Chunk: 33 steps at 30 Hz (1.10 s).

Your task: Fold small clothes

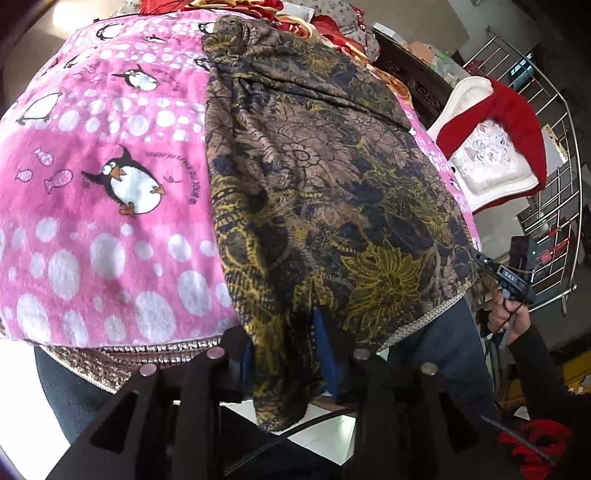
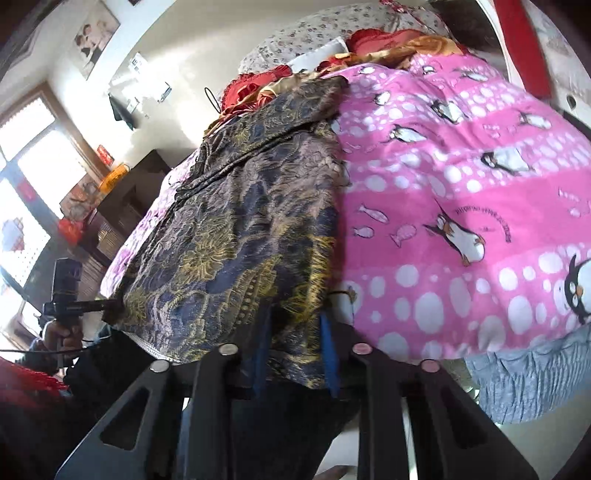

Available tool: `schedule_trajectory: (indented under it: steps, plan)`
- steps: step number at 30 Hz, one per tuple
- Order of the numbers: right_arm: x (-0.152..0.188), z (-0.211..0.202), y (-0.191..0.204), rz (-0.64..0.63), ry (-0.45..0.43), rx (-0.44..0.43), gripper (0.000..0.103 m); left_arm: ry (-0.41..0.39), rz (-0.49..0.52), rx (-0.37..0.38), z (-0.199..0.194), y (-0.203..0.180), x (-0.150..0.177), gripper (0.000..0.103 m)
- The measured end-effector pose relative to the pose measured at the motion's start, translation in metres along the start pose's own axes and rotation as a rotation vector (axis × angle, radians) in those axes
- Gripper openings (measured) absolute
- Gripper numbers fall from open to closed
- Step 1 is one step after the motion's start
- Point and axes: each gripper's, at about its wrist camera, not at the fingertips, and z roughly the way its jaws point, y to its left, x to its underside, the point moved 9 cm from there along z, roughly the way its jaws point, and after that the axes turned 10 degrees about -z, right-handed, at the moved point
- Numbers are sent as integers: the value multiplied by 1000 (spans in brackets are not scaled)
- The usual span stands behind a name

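Observation:
A brown, navy and yellow floral garment lies stretched along a bed covered by a pink penguin blanket. My left gripper is shut on the garment's near left corner, cloth draped between its blue pads. My right gripper is shut on the garment at its near right corner by the blanket. Each gripper shows in the other's view: the right one at the garment's right edge, the left one at its left edge.
Red and gold bedding and a flowered pillow lie at the bed's far end. A white chair with red cloth and a metal railing stand right of the bed. A window and dark furniture are on the left.

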Motion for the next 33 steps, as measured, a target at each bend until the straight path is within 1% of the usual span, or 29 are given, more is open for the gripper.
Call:
schedule_trajectory:
  steps: [1, 2, 3, 5, 6, 7, 11, 13, 15, 16, 17, 19, 21, 23, 25, 28, 29, 31, 32, 33]
  plan:
    - [2, 1, -3, 24, -2, -9, 28, -3, -3, 0, 0, 0, 0, 30]
    - [3, 2, -4, 40, -7, -18, 28, -11, -13, -2, -1, 2, -1, 15]
    - [3, 3, -3, 48, -13, -25, 28, -17, -25, -10, -2, 4, -2, 4]
    - [2, 2, 0, 27, -3, -29, 27, -23, -74, 16, -6, 8, -3, 3]
    - [1, 1, 2, 15, 2, -31, 22, -33, -80, 22, -10, 8, -3, 3]
    - [-2, -5, 7, -4, -4, -51, 10, -51, -80, 32, -17, 7, -4, 3]
    - [-20, -45, 32, -82, -75, -75, 10, -123, -107, 127, -58, 2, -9, 3]
    - [-30, -65, 44, -113, -108, -78, 10, -150, -112, 153, -76, 3, -11, 3]
    - [-39, -84, 60, -140, -140, -97, 10, -158, -105, 178, -96, 5, -8, 3]
    - [-42, -93, 67, -161, -154, -101, 10, -163, -95, 186, -106, 4, -5, 3]
    - [-44, -103, 73, -177, -168, -100, 10, -160, -77, 212, -119, 2, 1, 3]
    - [-48, -121, 79, -180, -199, -101, 10, -165, -46, 239, -137, -4, 9, 3]
    - [-51, -145, 85, -182, -240, -104, 10, -163, -5, 284, -156, -17, 20, 3]
    - [-54, -160, 89, -184, -264, -98, 10, -162, 35, 325, -172, -29, 24, 3]
    - [-59, -170, 90, -191, -285, -92, 10, -175, 65, 347, -179, -42, 19, 3]
    - [-75, -163, 79, -176, -295, -65, 10, -225, 34, 349, -173, -43, -19, 4]
    - [-83, -157, 72, -159, -297, -55, 10, -249, -9, 327, -166, -37, -43, 4]
    - [-105, -132, 55, -108, -298, -30, 10, -270, -85, 298, -152, -25, -79, 4]
    - [-117, -117, 49, -95, -291, -2, 10, -279, -145, 277, -140, -17, -105, 4]
    - [-128, -104, 43, -79, -280, 16, 10, -277, -174, 258, -129, -12, -125, 4]
